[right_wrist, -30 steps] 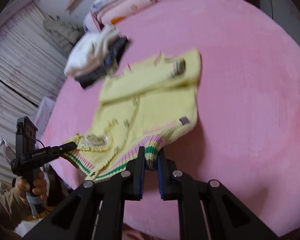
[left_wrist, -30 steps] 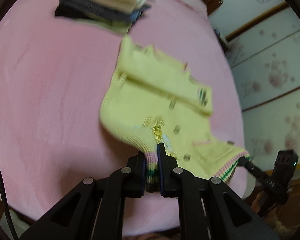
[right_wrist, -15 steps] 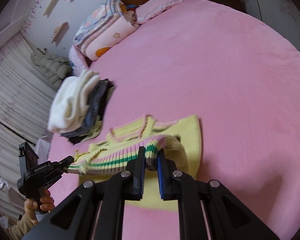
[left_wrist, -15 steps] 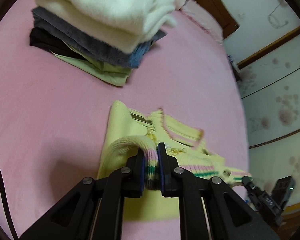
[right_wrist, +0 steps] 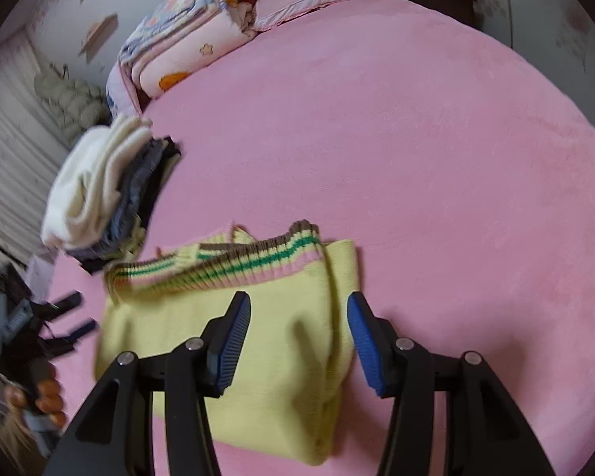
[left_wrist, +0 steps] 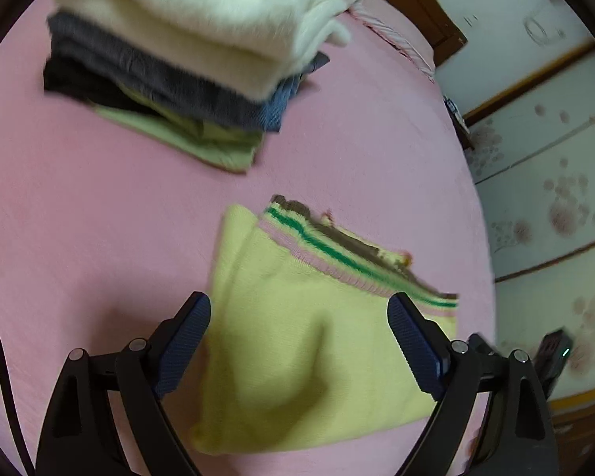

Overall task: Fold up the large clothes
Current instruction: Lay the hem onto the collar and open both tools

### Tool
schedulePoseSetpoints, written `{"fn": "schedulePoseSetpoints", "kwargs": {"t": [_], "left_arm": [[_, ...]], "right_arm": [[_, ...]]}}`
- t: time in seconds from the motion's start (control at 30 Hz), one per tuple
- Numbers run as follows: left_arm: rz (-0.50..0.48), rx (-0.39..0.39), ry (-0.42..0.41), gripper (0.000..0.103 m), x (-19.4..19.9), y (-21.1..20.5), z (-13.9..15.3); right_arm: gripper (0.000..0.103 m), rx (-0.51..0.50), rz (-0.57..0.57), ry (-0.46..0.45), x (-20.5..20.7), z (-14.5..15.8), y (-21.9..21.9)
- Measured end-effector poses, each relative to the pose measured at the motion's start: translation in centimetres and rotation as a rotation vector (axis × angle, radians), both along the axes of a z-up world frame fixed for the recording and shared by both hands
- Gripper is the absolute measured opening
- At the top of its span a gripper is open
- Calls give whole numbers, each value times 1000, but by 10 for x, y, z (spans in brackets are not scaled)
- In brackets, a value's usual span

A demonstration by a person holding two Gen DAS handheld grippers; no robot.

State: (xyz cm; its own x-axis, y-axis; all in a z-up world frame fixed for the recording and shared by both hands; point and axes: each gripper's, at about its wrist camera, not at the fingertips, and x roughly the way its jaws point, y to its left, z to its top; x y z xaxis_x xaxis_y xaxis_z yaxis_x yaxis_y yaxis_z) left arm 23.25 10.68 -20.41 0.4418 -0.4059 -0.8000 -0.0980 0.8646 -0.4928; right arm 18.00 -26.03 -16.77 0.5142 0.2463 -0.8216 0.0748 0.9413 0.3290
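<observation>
Lay folded on the pink bedspread point(right_wrist: 436, 139), the yellow knit sweater point(left_wrist: 305, 329), long axis running left-right, just beyond left gripper point(left_wrist: 297, 341) and right gripper point(right_wrist: 299, 337), both spread wide and empty, neither nearer.

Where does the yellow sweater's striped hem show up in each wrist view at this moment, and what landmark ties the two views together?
Left wrist: the striped hem runs diagonally across centre-right, beyond the open left gripper.
Right wrist: the striped hem lies centre-left, just beyond the open right gripper.
Shared landmark: the stack of folded clothes, upper left in one view, left in the other.
</observation>
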Motion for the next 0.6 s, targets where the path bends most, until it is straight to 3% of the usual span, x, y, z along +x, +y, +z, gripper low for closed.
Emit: {"fn": "schedulePoseSetpoints", "kwargs": {"t": [0.2,0.23,0.3,0.37,0.6], "left_arm": [[-46,106,-36,87,11,2,-6],[-60,126,-45,83,14,2,-7],[-106,179,-62,64,19,-4,-9],[-154,232,-89,56,25,-14,-9],[-223,386,-180,56,40,-39,0]], "right_arm": [[51,-57,56,-11,17,-14,10],[51,-63,63,-10,19,-16,11],[51,-74,78,-6,26,-21,13],[50,-80,82,-3,30,-24,15],[42,-78,96,-6,42,-27,18]]}}
